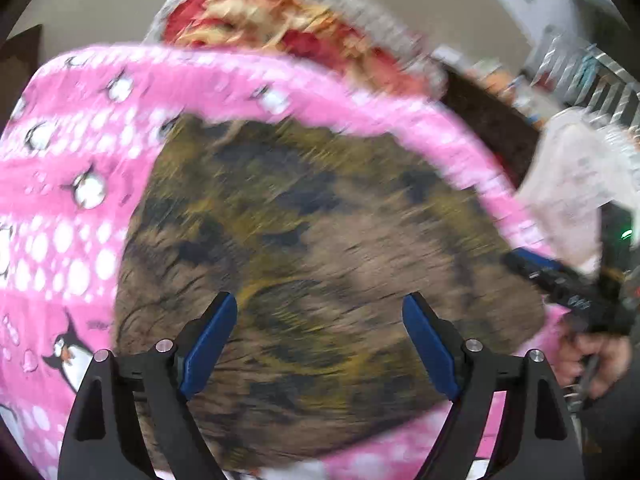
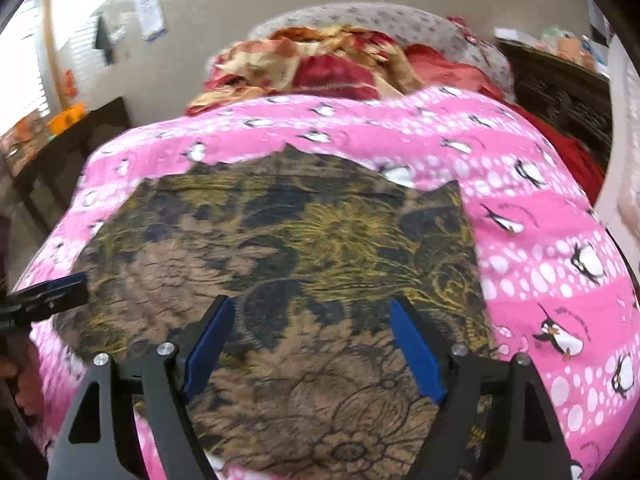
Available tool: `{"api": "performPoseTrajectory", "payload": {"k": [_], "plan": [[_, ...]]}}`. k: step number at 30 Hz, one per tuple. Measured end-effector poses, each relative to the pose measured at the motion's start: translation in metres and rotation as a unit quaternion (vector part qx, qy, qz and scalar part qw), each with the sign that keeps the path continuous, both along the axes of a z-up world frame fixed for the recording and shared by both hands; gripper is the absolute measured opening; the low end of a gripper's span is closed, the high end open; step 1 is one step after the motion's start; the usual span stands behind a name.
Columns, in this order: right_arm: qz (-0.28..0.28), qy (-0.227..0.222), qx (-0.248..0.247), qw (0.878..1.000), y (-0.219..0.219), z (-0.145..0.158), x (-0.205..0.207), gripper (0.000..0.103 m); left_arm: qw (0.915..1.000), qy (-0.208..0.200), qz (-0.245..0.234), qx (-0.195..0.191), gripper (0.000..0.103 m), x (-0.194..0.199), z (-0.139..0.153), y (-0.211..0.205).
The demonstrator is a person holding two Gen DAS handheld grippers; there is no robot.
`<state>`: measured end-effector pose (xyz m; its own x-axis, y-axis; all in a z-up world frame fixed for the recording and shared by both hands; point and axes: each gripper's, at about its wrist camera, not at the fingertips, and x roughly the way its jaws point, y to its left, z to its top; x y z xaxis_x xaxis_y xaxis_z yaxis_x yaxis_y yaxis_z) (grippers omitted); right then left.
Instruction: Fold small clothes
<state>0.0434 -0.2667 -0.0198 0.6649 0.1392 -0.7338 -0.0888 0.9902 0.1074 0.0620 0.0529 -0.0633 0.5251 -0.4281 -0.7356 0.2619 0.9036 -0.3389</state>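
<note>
Cloth: a brown, olive and dark floral cloth (image 2: pixel 280 256) lies spread on the pink penguin blanket (image 2: pixel 540 232), filling the middle of both views.
Left gripper: the left gripper (image 1: pixel 320 344) hovers over the near part of the cloth, jaws wide apart, nothing between them.
Right gripper: the right gripper (image 2: pixel 312 344) hovers over the near edge of the cloth, jaws likewise wide and empty.
Done: the cloth looks laid out fairly flat, in one layer as far as I can tell; its far edge is ragged and a corner stands up near the far right.
Left: I judge the folding itself not begun; no fold line shows, and neither gripper has hold of an edge.
Next: likely each gripper needs to pinch a near corner or edge and carry it over.
Left view only: heavily blurred; it shows the other gripper at far right, with a hand behind it, and a pale plastic bag (image 1: pixel 576 184) beyond the blanket.
Right view only: sharp; it shows the cloth's pattern, its right edge, a red and gold bundle (image 2: pixel 320 64) at the head of the bed, and the other gripper's tip at the cloth's left edge.
</note>
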Motion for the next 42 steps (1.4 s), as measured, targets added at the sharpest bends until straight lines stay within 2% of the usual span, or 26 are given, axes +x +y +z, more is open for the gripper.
{"api": "performPoseTrajectory", "payload": {"k": [1, 2, 4, 6, 9, 10, 13, 14, 15, 16, 17, 21, 27, 29, 31, 33, 35, 37, 39, 41, 42], "plan": [[-0.005, 0.029, -0.009, 1.0, -0.001, -0.014, 0.008, 0.084, 1.0, 0.0, -0.002, -0.001, 0.067, 0.0, -0.006, 0.001], [-0.006, 0.057, -0.018, 0.998, -0.001, -0.029, 0.012, 0.084, 0.9998, -0.022, -0.005, 0.002, 0.067, -0.005, -0.003, 0.0], [0.009, 0.041, -0.069, 0.997, 0.01, -0.035, 0.007, 0.085, 0.9998, -0.014, -0.006, 0.014, 0.067, -0.012, 0.003, -0.002], [0.009, 0.039, -0.082, 0.996, 0.016, -0.03, 0.005, 0.084, 0.9997, -0.016, -0.002, -0.02, 0.066, -0.025, 0.013, 0.006], [0.026, -0.003, -0.034, 0.999, 0.018, -0.01, -0.011, 0.084, 0.9964, -0.013, 0.008, -0.084, 0.066, -0.058, 0.023, 0.024], [0.029, -0.016, -0.034, 0.999, 0.021, -0.006, -0.018, 0.084, 0.9944, -0.01, 0.011, -0.104, 0.066, -0.073, 0.024, 0.032], [0.045, -0.025, -0.064, 0.997, 0.031, -0.016, -0.029, 0.084, 0.9922, 0.008, 0.034, -0.119, 0.066, -0.099, 0.013, 0.048], [0.047, -0.016, -0.081, 0.995, 0.038, -0.028, -0.033, 0.085, 0.9917, 0.019, 0.045, -0.119, 0.066, -0.103, 0.006, 0.052], [0.045, 0.013, -0.08, 0.996, 0.039, -0.043, -0.03, 0.085, 0.9894, 0.043, 0.059, -0.125, 0.066, -0.106, -0.007, 0.058], [0.039, 0.003, -0.081, 0.996, 0.041, -0.04, -0.03, 0.086, 0.9868, 0.054, 0.062, -0.139, 0.066, -0.107, -0.014, 0.062], [0.038, 0.002, -0.085, 0.996, 0.043, -0.038, -0.029, 0.089, 0.986, 0.039, 0.065, -0.149, 0.066, -0.11, -0.013, 0.065], [0.035, 0.005, -0.104, 0.994, 0.05, -0.041, -0.023, 0.09, 0.9802, 0.054, 0.08, -0.173, 0.069, -0.095, -0.014, 0.065], [0.034, 0.004, -0.098, 0.995, 0.048, -0.04, -0.021, 0.091, 0.9574, 0.074, 0.14, -0.242, 0.069, -0.057, -0.021, 0.08], [0.034, 0.004, -0.096, 0.995, 0.048, -0.041, -0.023, 0.091, 0.9582, 0.08, 0.134, -0.24, 0.069, -0.055, -0.021, 0.075], [0.033, 0.003, -0.098, 0.995, 0.048, -0.041, -0.022, 0.091, 0.961, 0.09, 0.078, -0.25, 0.069, -0.057, -0.021, 0.058], [0.034, 0.003, -0.098, 0.995, 0.049, -0.041, -0.024, 0.091, 0.968, 0.085, 0.049, -0.231, 0.069, -0.058, -0.019, 0.048], [0.034, 0.003, -0.097, 0.995, 0.048, -0.041, -0.022, 0.091, 0.9636, 0.079, 0.068, -0.246, 0.061, -0.048, -0.022, 0.06], [0.034, 0.003, -0.096, 0.995, 0.047, -0.041, -0.021, 0.091, 0.9553, 0.079, 0.105, -0.265, 0.045, -0.037, -0.028, 0.077], [0.034, 0.003, -0.097, 0.995, 0.049, -0.041, -0.023, 0.091, 0.9499, 0.089, 0.106, -0.28, 0.046, -0.032, -0.03, 0.08], [0.033, 0.004, -0.099, 0.995, 0.047, -0.041, -0.021, 0.091, 0.9579, 0.082, 0.072, -0.266, 0.046, -0.034, -0.023, 0.069], [0.034, 0.003, -0.098, 0.995, 0.048, -0.041, -0.022, 0.091, 0.9614, 0.075, 0.07, -0.255, 0.046, -0.034, -0.021, 0.068]]}}
